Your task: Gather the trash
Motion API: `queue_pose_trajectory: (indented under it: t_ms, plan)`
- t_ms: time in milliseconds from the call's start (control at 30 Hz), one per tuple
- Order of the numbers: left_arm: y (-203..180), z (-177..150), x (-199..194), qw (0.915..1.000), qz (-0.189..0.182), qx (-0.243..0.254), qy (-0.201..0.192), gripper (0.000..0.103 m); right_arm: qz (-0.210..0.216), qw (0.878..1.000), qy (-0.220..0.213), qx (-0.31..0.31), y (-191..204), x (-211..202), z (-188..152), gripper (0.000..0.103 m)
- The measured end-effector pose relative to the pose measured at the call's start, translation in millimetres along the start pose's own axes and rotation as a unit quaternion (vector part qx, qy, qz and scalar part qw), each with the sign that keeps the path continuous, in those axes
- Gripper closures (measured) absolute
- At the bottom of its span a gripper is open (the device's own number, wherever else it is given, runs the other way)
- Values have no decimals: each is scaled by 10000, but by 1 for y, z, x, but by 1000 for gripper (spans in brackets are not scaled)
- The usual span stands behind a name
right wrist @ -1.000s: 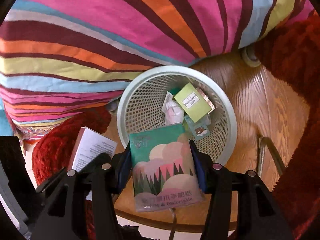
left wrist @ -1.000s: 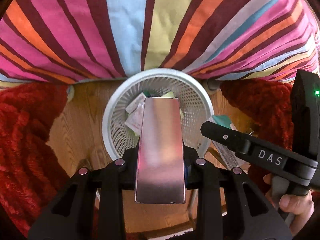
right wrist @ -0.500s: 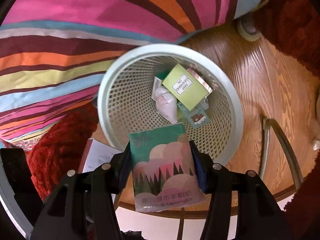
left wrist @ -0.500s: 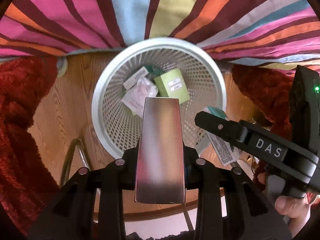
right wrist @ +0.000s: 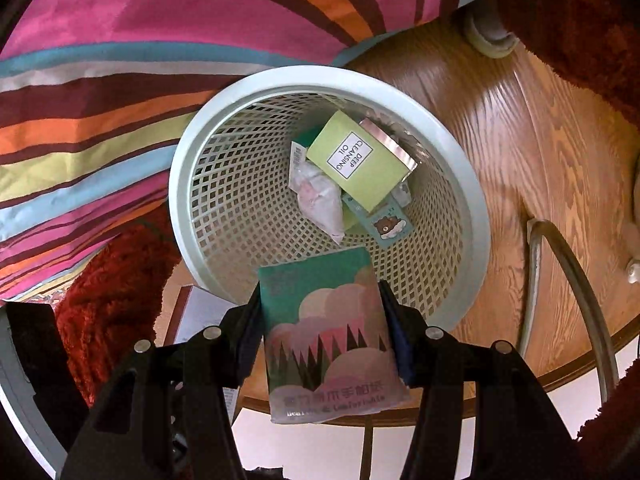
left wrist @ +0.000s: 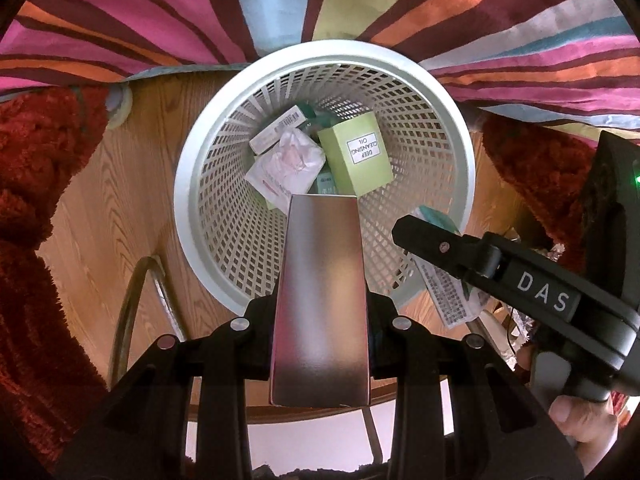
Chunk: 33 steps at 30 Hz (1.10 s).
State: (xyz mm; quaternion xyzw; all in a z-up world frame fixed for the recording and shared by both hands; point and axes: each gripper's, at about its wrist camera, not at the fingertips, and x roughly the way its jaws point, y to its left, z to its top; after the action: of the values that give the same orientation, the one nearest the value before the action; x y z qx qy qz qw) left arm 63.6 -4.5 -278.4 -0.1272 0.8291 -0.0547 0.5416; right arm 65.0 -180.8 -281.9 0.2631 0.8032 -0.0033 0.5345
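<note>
Trash is on its way into the white mesh wastebasket (left wrist: pixel 208 184), and this looks like the drop-off step. The left gripper (left wrist: pixel 320 300) is clamped on a silver box (left wrist: pixel 320 312) whose far end hangs over the near rim of the bin. The right gripper (right wrist: pixel 324 332) is clamped on a green tissue pack (right wrist: pixel 328 328) printed with clouds and trees, likewise poised above the near rim. Neither item is inside yet.

Down in the basket lie a lime-green box (left wrist: pixel 356 160) labelled "Deep Cleansing Oil", a crumpled pinkish wrapper (left wrist: pixel 288 160) and a white barcoded carton (left wrist: pixel 276 128). The bin stands on a round wooden table (left wrist: pixel 112 184), touching a striped cloth (left wrist: pixel 160 20) on its far side, with red shaggy fabric (left wrist: pixel 32 160) to either side.

My judgement is that the next move calls for carrying both loads a little further over the opening, then spreading the jaws so each falls clear of the rim rather than tipping off onto the wood.

From the left wrist, the right gripper's black body marked "DAS" and the person's hand (left wrist: pixel 576 420) beneath it are visible, along with the tissue pack's printed underside. Only the right wrist shows a small bear-printed packet (right wrist: pixel 388 224) under the green box, that box's shiny end, and a glimpse of the silver box at lower left.
</note>
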Motion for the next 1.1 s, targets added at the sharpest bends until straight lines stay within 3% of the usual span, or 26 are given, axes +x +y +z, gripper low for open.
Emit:
queue_pose_trajectory:
  t_ms: [233,267,300,333,767,1100]
  plan:
    - [1,2,7,9998,-29,-28,191,71,71,10000,47,19,-1,6,3,50]
    - [1,2,8,9997,-22,-46,218,64,81,9999,70,31,-1,7,4,46]
    - [2,2,8,9997,-18,-72,232,43,85,9999,92,51,-2,9,4,27]
    - [4,3,7,9997,-28,-97,224,35,134,9998,107,89,-3,10,4,9]
    - [10,3,10,9993,-12,-282,247,32,37,9999,-32,124,-7,5,6,8]
    - [14,-1,-2,9993,-17,-360,36,32,-414,9972,-401,-476,11,-19,-5,8]
